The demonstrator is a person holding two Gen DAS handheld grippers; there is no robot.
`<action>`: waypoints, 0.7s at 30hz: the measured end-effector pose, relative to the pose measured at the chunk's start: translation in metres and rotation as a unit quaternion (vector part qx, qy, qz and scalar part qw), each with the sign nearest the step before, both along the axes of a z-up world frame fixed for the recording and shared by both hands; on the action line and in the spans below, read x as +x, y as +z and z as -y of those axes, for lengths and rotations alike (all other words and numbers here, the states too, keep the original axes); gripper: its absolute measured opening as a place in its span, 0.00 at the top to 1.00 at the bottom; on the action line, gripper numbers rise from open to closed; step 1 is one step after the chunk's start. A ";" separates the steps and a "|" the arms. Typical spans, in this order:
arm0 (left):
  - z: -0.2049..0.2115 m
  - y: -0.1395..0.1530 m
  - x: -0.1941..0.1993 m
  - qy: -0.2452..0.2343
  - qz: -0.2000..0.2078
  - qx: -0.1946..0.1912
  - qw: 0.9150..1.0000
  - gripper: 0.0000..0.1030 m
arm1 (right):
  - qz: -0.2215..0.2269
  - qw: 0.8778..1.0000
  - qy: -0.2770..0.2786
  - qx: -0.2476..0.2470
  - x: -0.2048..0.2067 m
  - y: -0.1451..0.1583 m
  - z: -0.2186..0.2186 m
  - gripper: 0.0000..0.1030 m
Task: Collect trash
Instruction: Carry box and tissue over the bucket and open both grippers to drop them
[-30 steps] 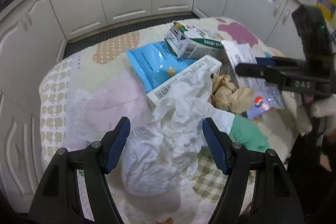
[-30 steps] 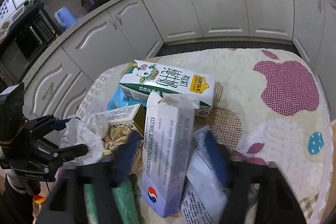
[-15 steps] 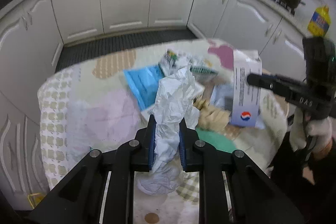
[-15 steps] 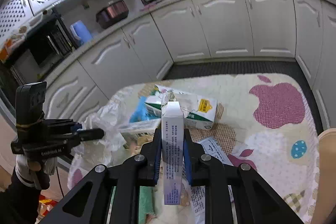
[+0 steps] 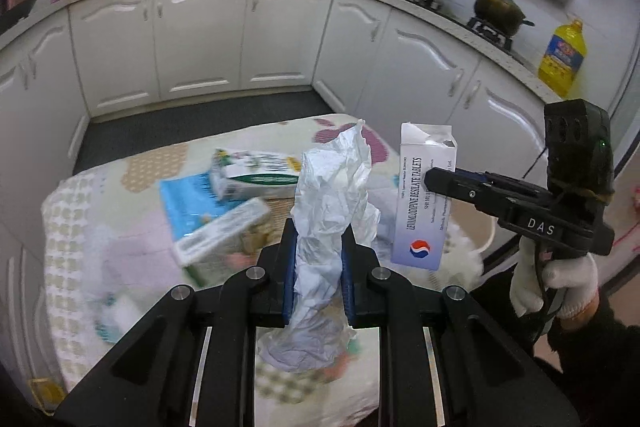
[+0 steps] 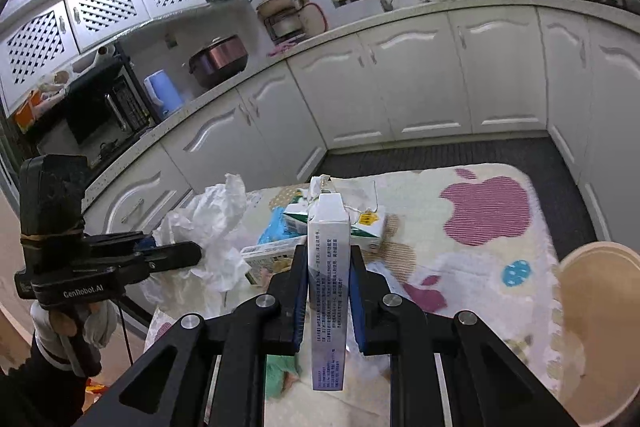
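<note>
L tongs [image 5: 318, 267] are clenched on a crumpled white plastic bag [image 5: 334, 211], which stands up between the blue pads w/ its tail hanging below, off the table [image 5: 72, 227]. R tongs [image 6: 329, 301] are clenched on a tall tablet box [image 6: 328, 291], held upright, torn flap at 12 o'clock; in the left wrist view that same box [image 5: 424, 203] sits at about 3 o'clock of the bag, near but apart. Both pieces of trash are lifted clear of the table. Left on the cloth: milk carton [image 5: 256, 175], blue snack wrapper [image 5: 188, 199], a long white box [image 5: 220, 231] and some crumpled bits, blurred. Step in hand, as I judge it: carry both pieces to a bin; none shows in either view. To do it well: keep both grips firm, esp. on the bag, since thin film can slide through the pads; carry the box vertical so nothing drops from the torn top; keep the two tools apart so bag and box don't snag. A tan round rim [image 6: 596, 307] shows at 4 o'clock in the right wrist view, can't tell what it is. Watch the hanging bag tail doesn't drag other trash off the edge.
</note>
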State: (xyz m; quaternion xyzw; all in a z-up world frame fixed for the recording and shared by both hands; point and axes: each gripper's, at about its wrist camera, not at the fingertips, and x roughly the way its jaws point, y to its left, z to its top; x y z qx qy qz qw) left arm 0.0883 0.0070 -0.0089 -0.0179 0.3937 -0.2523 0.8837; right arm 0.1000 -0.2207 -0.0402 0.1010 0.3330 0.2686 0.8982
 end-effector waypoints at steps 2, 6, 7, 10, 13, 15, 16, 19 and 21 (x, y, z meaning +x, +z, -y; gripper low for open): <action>0.013 0.000 -0.001 -0.004 0.001 -0.003 1.000 0.84 | 0.004 1.000 -0.014 -0.002 -0.007 0.003 0.013 0.83; 0.049 -0.003 -0.003 -0.022 0.002 -0.004 1.000 0.84 | 0.010 0.999 -0.041 -0.007 -0.017 0.006 0.037 0.83; 0.055 -0.004 -0.003 -0.025 0.003 -0.003 1.000 0.84 | 0.009 0.999 -0.045 -0.007 -0.018 0.007 0.042 0.83; 0.078 -0.007 -0.004 -0.032 0.007 0.000 0.999 0.84 | 0.010 0.998 -0.062 -0.006 -0.023 0.007 0.057 0.83; 0.099 -0.010 -0.003 -0.039 0.008 0.002 0.999 0.84 | 0.010 0.997 -0.076 -0.008 -0.027 0.006 0.070 0.83; 0.110 -0.012 -0.003 -0.039 0.013 0.010 0.999 0.84 | 0.009 0.996 -0.085 -0.009 -0.029 0.004 0.079 0.83; 0.114 -0.013 -0.003 -0.039 0.014 0.011 0.999 0.84 | 0.009 0.996 -0.088 -0.009 -0.031 0.003 0.083 0.83; 0.128 -0.017 -0.001 -0.042 0.013 0.014 0.999 0.84 | 0.007 0.995 -0.100 -0.011 -0.033 -0.001 0.093 0.83; 0.135 -0.018 0.000 -0.042 0.016 0.018 0.999 0.84 | 0.005 0.994 -0.109 -0.009 -0.034 -0.004 0.101 0.83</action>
